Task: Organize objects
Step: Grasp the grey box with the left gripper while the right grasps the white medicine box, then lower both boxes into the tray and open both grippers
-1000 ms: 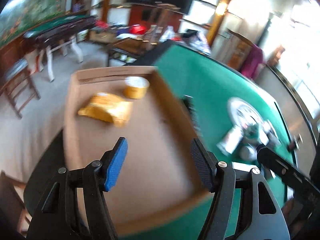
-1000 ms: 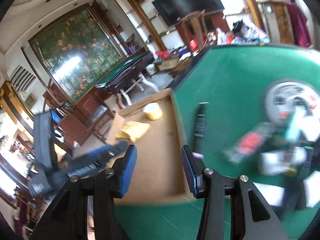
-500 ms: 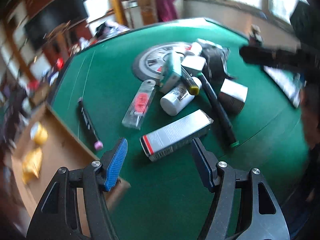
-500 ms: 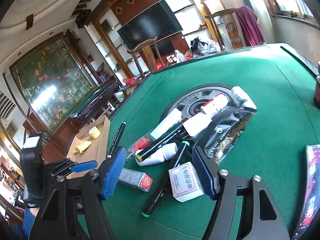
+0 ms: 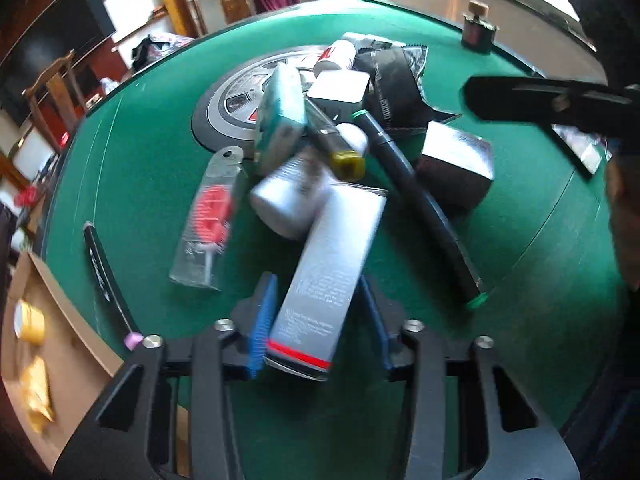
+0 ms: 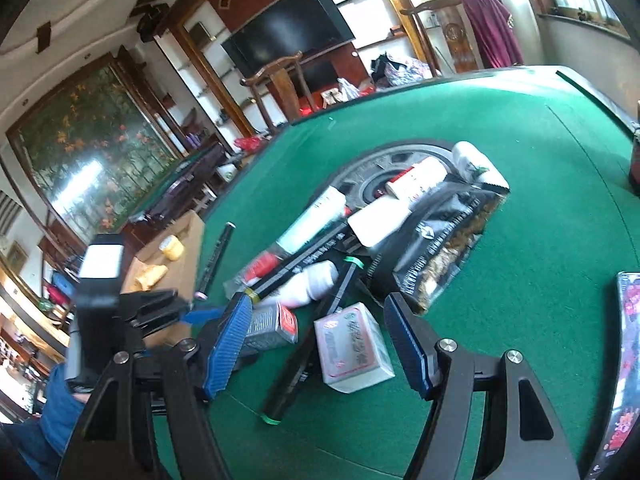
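A pile of objects lies on the green table [image 5: 520,240]. My left gripper [image 5: 318,322] is open, its blue pads on either side of a long silver box with a red stripe [image 5: 328,276]; a gap shows at each pad. Behind it lie a white bottle [image 5: 288,196], a teal box [image 5: 280,116], a black marker with green caps [image 5: 420,200] and a small white carton [image 5: 456,164]. My right gripper [image 6: 320,344] is open above the carton [image 6: 352,348], the silver box [image 6: 268,326] by its left finger.
A cardboard tray [image 5: 68,364] at the table's left edge holds a yellow tape roll [image 5: 28,320] and a yellow packet [image 5: 38,396]. A black pen with a pink tip [image 5: 106,276] lies beside it. A dark snack bag [image 6: 448,240] and a round grey centrepiece [image 5: 236,96] lie behind.
My left gripper swung from the tray to the pile and closed in around the silver box. My right gripper moved in over the pile towards the white carton.
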Motion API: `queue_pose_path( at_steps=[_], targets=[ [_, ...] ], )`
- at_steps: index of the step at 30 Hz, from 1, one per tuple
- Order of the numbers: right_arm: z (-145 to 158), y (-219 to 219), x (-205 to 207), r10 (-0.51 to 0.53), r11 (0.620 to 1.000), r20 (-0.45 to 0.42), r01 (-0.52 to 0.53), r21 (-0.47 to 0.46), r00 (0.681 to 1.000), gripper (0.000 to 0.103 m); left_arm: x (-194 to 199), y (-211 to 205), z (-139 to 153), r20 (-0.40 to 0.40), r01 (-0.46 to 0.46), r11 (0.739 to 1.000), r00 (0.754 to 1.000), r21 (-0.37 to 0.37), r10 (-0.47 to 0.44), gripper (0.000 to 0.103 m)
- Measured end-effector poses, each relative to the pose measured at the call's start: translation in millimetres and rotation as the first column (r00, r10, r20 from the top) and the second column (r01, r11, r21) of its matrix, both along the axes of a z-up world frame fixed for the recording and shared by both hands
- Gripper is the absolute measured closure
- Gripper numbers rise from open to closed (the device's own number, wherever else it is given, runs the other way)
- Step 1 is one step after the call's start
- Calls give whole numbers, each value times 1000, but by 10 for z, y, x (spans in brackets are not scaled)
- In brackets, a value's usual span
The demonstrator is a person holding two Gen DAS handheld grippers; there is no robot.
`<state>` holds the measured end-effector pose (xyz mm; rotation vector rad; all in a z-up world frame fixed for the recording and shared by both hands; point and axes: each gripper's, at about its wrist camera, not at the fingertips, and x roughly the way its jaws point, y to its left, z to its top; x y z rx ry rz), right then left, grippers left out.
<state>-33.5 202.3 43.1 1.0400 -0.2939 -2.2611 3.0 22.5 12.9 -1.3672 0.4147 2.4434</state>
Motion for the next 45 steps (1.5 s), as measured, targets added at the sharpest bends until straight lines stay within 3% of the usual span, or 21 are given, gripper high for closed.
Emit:
queue_pose_path(
  at_steps=[1, 4, 8, 12, 14, 18, 29, 35, 45],
  targets=[
    [-22, -6, 11, 6, 1000, 2, -6, 10, 1000, 34, 24, 11, -5, 1, -14, 1000, 1000, 12, 14, 76],
    [-101, -82, 3, 8, 997, 12, -9, 79, 1000, 34, 89, -40, -1, 23, -70, 994, 997, 83, 68, 76],
    [-244, -190, -53, 5, 987, 48, -12, 162, 999, 35, 78, -50, -11, 29, -93, 990, 995, 103, 90, 76],
    [-370, -263, -88, -6, 973, 78, -12, 229, 997, 68, -28, -3, -30, 22, -120, 986, 993, 113, 118, 74],
    [-360, -289, -47, -12, 963, 47, -1, 268, 999, 70, -24, 3, -39, 7, -125, 985, 992, 120, 125, 74],
    [-339, -228, -37, -29, 967, 35, 20, 253, 999, 70, 4, -27, -47, -7, -144, 978, 989, 153, 147, 77],
    [-54, -162, 80, -13, 999, -55, 16, 44, 998, 70, 272, -323, 295, -51, -150, 946, 984, 288, 172, 77],
    [-7, -482, 132, 31, 1000, -38, -31, -4, 999, 70, 353, -546, 363, -61, -188, 931, 974, 312, 217, 77],
    [127, -1121, 284, 145, 989, -64, -145, 17, 987, 70, 587, -1104, 537, -89, -276, 890, 941, 364, 328, 76]
  ],
)
